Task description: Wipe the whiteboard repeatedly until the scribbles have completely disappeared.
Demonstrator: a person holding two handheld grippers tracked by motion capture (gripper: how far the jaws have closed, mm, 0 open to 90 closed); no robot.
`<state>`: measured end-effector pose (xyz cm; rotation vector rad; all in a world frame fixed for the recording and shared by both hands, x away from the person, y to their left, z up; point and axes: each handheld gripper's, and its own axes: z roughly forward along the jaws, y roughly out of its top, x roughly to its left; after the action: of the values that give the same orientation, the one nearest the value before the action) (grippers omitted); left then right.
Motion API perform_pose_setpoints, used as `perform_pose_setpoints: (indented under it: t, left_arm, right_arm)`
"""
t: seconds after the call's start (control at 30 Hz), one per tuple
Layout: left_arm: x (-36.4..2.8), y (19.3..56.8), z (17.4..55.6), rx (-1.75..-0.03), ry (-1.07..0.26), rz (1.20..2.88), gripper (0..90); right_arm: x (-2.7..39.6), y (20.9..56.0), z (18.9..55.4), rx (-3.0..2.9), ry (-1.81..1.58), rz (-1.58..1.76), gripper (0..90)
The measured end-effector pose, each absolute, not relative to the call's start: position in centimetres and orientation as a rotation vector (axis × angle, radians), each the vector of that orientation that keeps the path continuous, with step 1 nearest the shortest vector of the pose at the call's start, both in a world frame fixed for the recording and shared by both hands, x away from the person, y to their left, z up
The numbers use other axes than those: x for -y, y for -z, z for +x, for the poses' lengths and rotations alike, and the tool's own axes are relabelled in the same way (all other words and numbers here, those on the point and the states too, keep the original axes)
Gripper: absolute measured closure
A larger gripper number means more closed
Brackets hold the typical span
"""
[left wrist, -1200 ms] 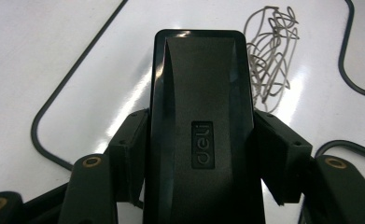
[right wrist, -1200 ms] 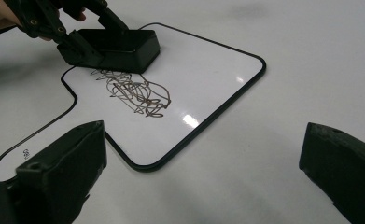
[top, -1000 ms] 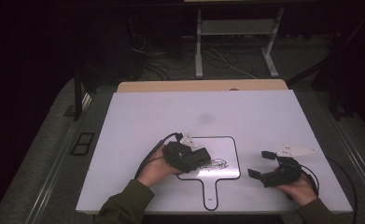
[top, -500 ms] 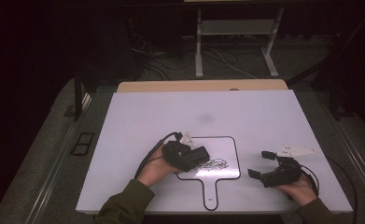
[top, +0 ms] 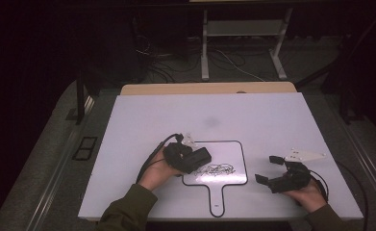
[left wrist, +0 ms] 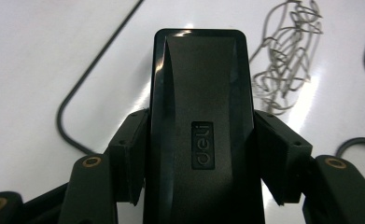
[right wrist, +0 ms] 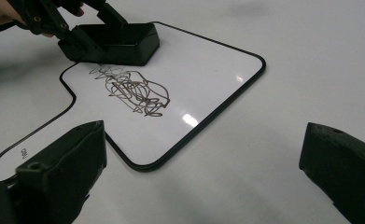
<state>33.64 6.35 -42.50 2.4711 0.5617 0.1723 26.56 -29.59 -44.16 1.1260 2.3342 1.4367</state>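
Black eraser (left wrist: 201, 135), white board (right wrist: 203, 84) edged black, dark scribble (right wrist: 133, 91), white table (top: 272, 120)

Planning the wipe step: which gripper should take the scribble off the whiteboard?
Left. The left gripper is shut on the eraser, resting on the whiteboard beside the scribble. The right gripper is open, empty and off the board.

A white desk (top: 272, 120) carries the things, with a tan strip along its far edge. A small handled whiteboard (top: 224, 159) with a black rim lies flat on it near the middle of the near edge, its handle pointing to that edge. Dark scribbles (top: 217, 169) mark the board's face, and a black eraser (top: 195, 160) rests on its left part.
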Motion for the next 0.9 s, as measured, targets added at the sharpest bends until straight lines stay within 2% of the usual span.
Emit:
perform_pose_setpoints:
  t: [0.4, 0.9]
  left_arm:
    - [-4.7, 42.5, 31.5, -0.468, -0.131, 2.490, 39.6]
    - [-6.6, 42.6, 33.8, -0.584, -0.172, 2.455, 39.7]
  right_arm:
    - [29.6, 44.2, 26.6, -2.334, -1.439, 1.134, 0.0]
    - [29.6, 44.1, 26.6, -2.333, -1.439, 1.131, 0.0]
